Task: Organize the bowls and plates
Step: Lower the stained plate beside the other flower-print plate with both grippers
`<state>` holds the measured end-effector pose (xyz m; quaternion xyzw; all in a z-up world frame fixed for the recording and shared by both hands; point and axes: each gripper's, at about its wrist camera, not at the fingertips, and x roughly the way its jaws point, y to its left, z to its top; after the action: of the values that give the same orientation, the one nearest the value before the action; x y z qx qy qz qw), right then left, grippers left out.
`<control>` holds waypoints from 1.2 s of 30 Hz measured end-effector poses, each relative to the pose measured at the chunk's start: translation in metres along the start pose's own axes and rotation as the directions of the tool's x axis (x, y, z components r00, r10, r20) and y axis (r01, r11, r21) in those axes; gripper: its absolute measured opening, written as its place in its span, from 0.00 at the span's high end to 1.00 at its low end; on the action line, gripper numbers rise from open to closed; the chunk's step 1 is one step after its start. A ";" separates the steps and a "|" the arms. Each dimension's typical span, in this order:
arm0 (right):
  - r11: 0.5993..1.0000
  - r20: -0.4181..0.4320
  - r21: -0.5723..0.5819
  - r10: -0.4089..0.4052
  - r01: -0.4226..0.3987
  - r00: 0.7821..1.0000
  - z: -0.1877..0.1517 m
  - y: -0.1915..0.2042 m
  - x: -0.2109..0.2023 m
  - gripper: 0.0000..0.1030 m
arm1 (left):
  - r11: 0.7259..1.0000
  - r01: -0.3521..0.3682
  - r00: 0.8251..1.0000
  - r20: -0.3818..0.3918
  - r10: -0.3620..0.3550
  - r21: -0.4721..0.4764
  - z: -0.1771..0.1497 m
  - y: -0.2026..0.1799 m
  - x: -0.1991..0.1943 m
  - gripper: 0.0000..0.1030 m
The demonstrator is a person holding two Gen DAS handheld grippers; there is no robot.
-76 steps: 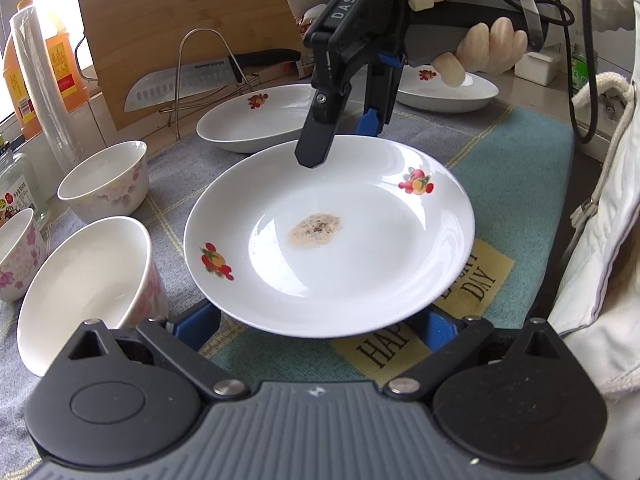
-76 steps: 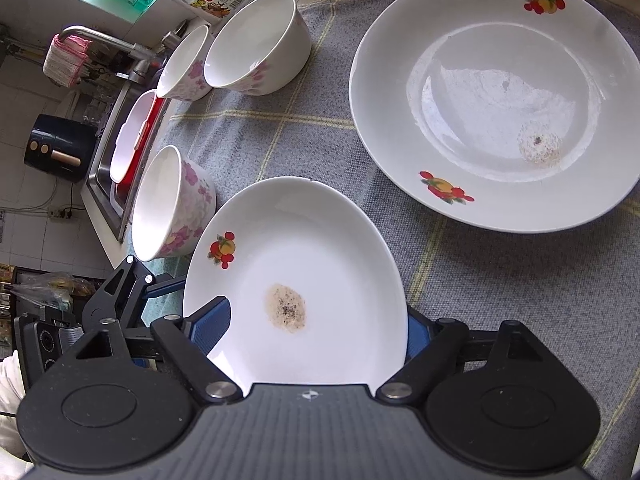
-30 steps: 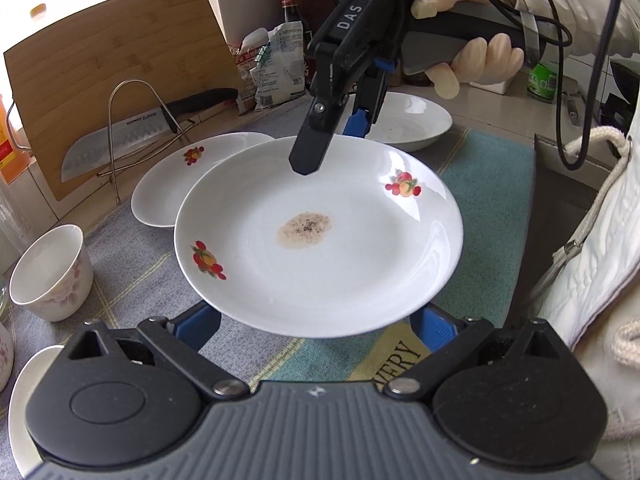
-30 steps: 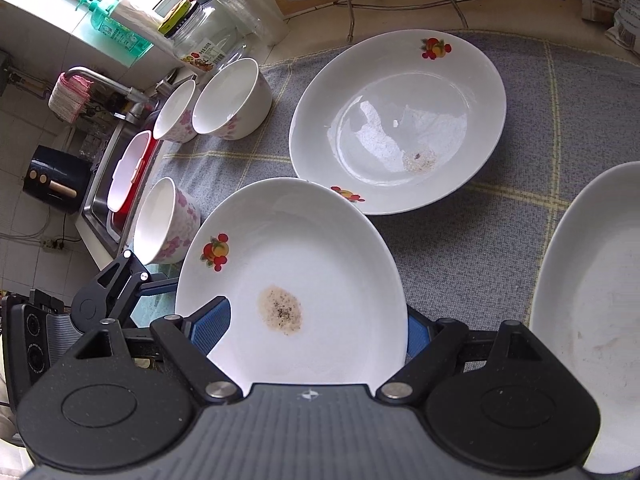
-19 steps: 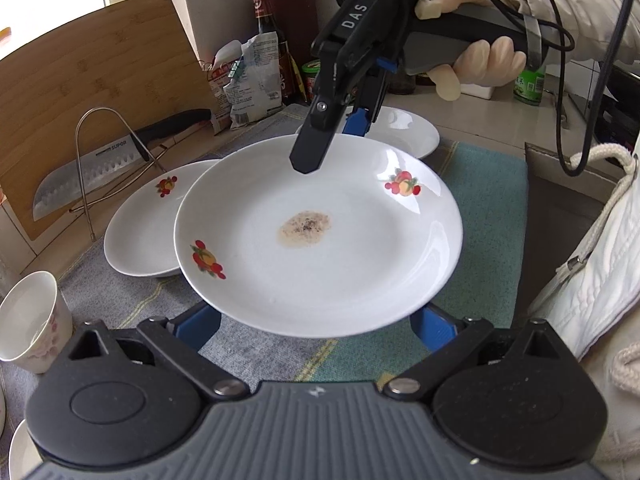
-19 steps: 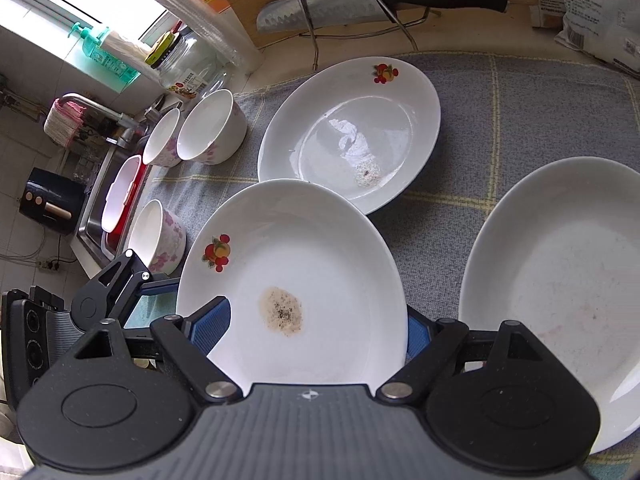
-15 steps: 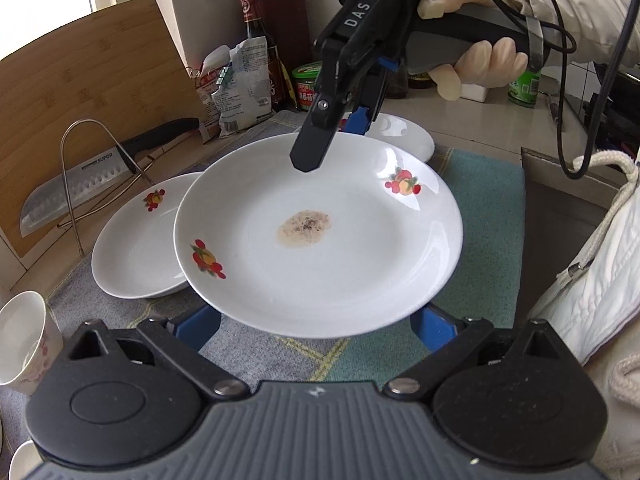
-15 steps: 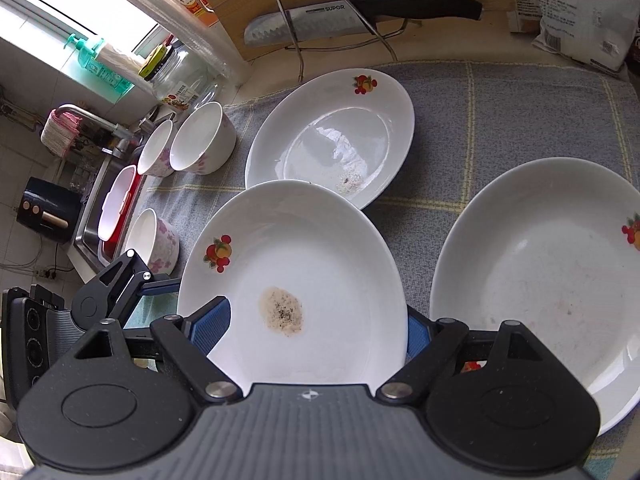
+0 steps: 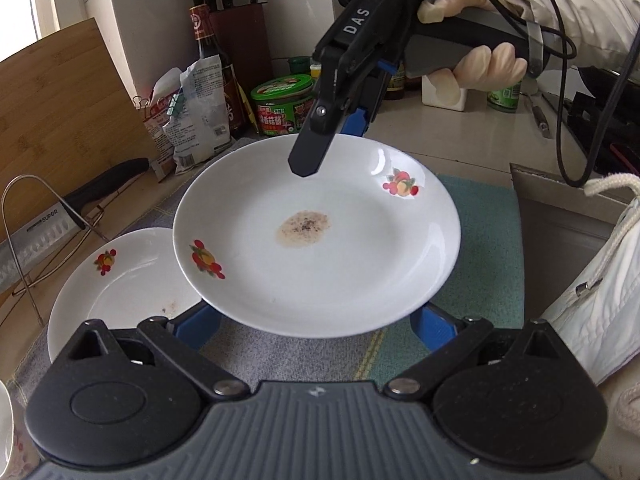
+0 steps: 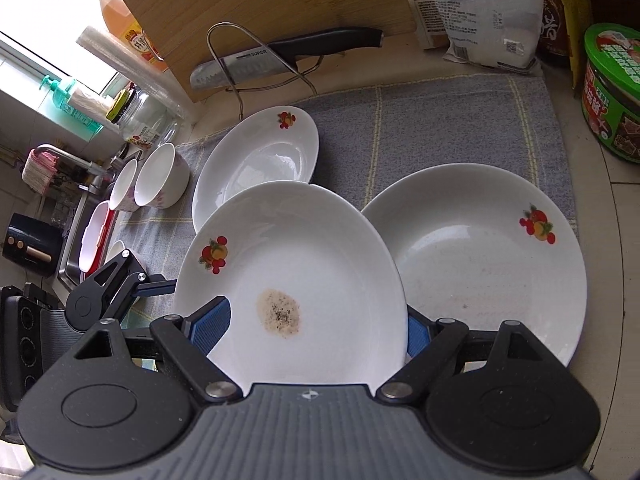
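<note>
Glazed white plate, fruit motif, greasy centre stain: rigid, slick, breakable; carried above the bench, opposite rims clamped by left tool and right tool; best held at rim, kept level.

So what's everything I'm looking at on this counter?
Held plate: 1, white with fruit print and a brown stain, carried above the mat.
Other plates: 2, white; one far, one right, on the grey mat.
Bowls: at least 3, white floral, left by the sink.
Knife: 1, black handle, on a wire rack.
Cutting board: 1, wooden, against the wall.
Green tub: 1, right.
Bags, bottles: several, at the back.
Left gripper, right gripper: black, blue pads, jaws on the held plate's opposite edges.
Gloved hand: 1.
</note>
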<state>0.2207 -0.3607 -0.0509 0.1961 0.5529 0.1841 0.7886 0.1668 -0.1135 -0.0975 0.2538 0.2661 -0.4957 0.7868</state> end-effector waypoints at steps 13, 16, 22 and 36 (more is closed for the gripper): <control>0.998 0.031 0.057 -0.028 0.026 0.999 0.006 -0.053 -0.017 0.12 | 0.999 0.044 0.999 -0.009 -0.044 0.011 0.029 -0.003 0.045 0.03; 0.998 0.029 0.062 -0.033 0.031 0.999 0.007 -0.061 -0.017 0.12 | 0.999 0.049 0.999 -0.014 -0.049 0.007 0.032 -0.004 0.052 0.03; 0.997 0.028 0.073 -0.030 0.028 0.999 0.012 -0.071 -0.013 0.12 | 0.998 0.055 0.998 -0.023 -0.055 -0.013 0.037 -0.002 0.060 0.03; 0.995 0.004 0.084 -0.051 0.051 0.999 0.019 -0.084 0.000 0.12 | 0.998 0.052 0.998 -0.041 -0.054 -0.031 0.041 0.001 0.067 0.03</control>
<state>0.2453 -0.4348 -0.0886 0.2156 0.5624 0.1398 0.7859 0.1996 -0.1833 -0.1127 0.2452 0.2963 -0.5070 0.7714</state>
